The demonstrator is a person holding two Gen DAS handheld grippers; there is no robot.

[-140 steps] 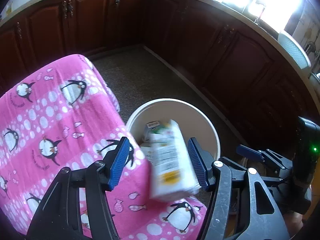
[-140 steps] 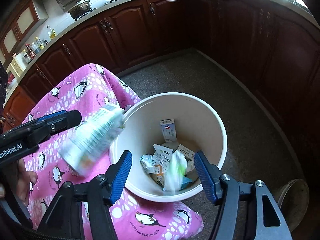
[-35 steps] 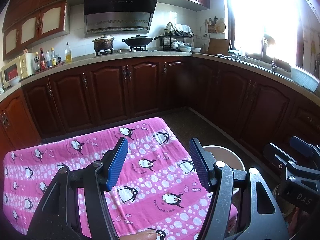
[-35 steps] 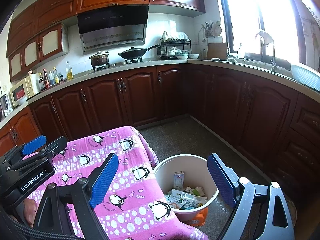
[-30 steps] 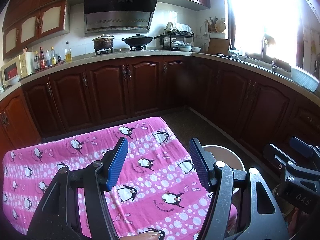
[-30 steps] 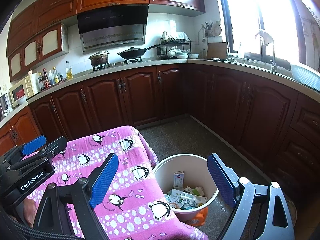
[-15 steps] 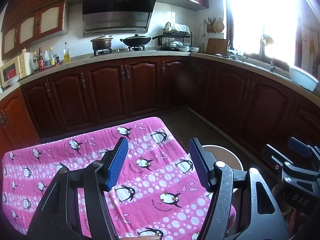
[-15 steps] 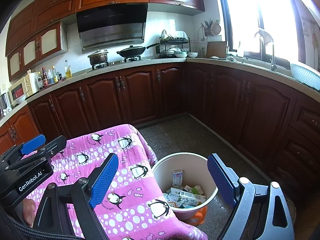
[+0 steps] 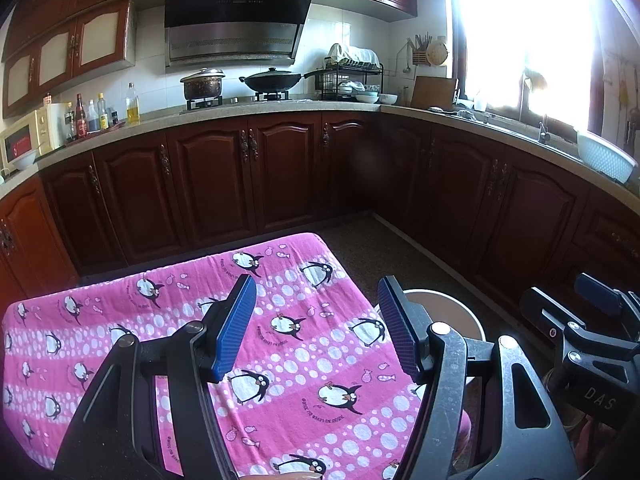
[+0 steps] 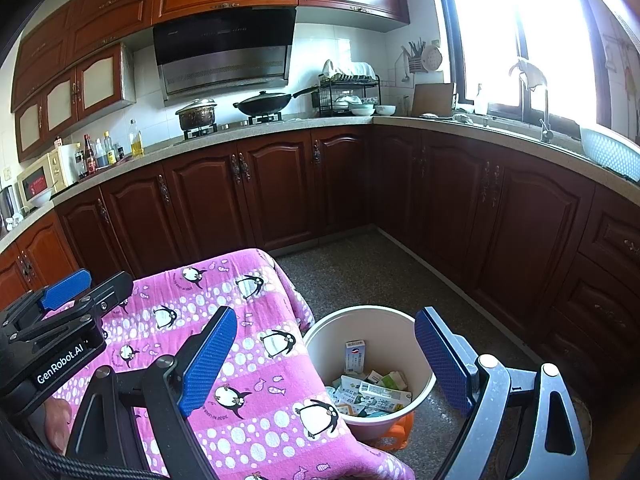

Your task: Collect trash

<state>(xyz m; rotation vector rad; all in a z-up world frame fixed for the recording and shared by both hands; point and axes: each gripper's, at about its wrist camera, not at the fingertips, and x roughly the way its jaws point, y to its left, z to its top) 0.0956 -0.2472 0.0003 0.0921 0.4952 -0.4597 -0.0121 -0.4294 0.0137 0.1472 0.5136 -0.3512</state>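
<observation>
**Both grippers held empty above a penguin-print surface, trash in the bin**

The left gripper (image 9: 316, 328) is held with its blue-padded fingers (image 9: 234, 326) spread wide and nothing between them, above a surface (image 9: 280, 360) draped in a pink cloth printed with penguins and white dots. The right gripper (image 10: 324, 364) is also spread wide and empty, over the cloth's edge and a round cream bin (image 10: 420, 394) that stands on the speckled brown floor (image 10: 360, 272) just beside the surface. Cartons and wrappers, the trash (image 10: 370, 390), lie piled in the bin's bottom. Dark wooden cabinets (image 9: 216, 188) line two walls under a pale countertop (image 9: 280, 106); a pot (image 9: 202, 84) and a wok (image 9: 272, 78) sit on the hob beneath a range hood (image 9: 236, 24), with a dish rack (image 9: 352, 78) alongside and a bright window (image 9: 520, 28) at right
</observation>
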